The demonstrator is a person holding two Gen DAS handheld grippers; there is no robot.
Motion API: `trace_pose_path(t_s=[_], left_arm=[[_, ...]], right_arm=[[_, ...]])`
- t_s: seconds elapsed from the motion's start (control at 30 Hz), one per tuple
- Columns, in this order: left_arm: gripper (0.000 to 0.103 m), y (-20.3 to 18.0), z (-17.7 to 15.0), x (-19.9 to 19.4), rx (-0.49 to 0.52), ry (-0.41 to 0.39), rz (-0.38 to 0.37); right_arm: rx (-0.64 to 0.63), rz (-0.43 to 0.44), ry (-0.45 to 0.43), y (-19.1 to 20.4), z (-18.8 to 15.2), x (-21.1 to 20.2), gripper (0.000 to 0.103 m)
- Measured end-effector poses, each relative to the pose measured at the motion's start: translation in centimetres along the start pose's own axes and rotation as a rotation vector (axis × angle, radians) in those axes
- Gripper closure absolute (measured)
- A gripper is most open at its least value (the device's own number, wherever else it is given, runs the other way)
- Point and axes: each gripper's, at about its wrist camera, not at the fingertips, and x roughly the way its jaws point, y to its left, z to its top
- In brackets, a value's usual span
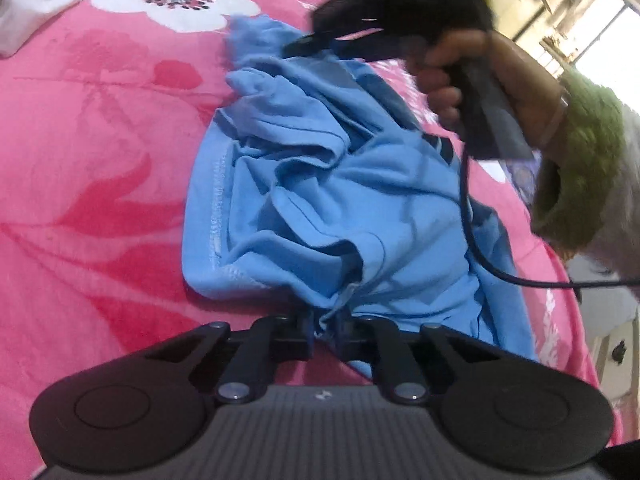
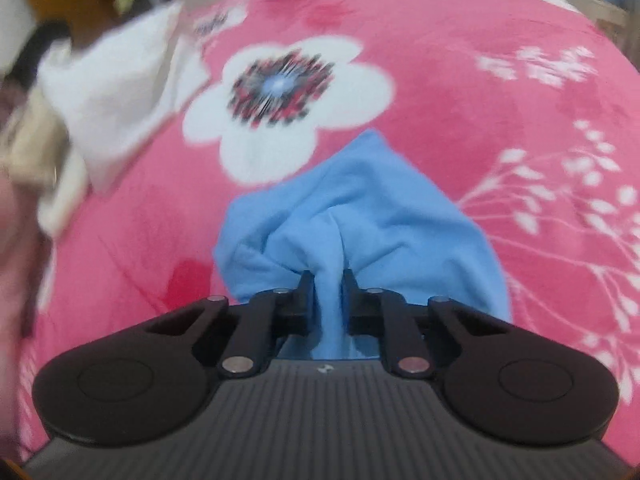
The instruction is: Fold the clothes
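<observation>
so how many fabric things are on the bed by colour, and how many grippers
blue shirt: 1
white cloth: 1
pink blanket: 1
hand-held gripper: 2, left and right, both shut on the shirt
total: 5

Left gripper (image 1: 325,330) pinches crumpled blue shirt (image 1: 320,200) on pink floral blanket (image 1: 100,160)
</observation>
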Motion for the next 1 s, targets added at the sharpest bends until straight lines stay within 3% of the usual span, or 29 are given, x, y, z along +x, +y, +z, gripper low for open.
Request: trace_pose_path(t_s=[0.27,0.5,0.67,0.83,0.93,1.0], left_arm=[[0.095,0.6,0.6,-1.8,-0.033,-0.075,0.027],[0.096,1.4,1.1,-4.1,-0.03,-0.132,0.084],[0.096,2.3,1.8,-5.4,-0.044,-0.16,0.116],[0.095,2.8,1.8,-5.1,-0.044,-0.12,0.121],[0.095,2.8,1.2,-5.0,-0.032,-0.089,0.121],[0.094,2.8,0.8,-5.1,-0.03,-0.071,0.117]], right_arm=[[0.218,-0.079,-0.202,-6.4,-2.0,-10.2,0.093],[0.345,-0.164,-0.222,-9.9,-8.8,-19.9,0.093],[0.429,-0.171,-0.13,-10.5,-15.4,-24.0,0.093],[0.409,-0.146,0.11,-9.8,-20.7,-23.1,0.087],[0.327,-0.191,0.182,-8.9,-21.8,-23.1,0.069],[0.25,-0.204,0.162,-8.3,-21.1,-24.2,0.053]])
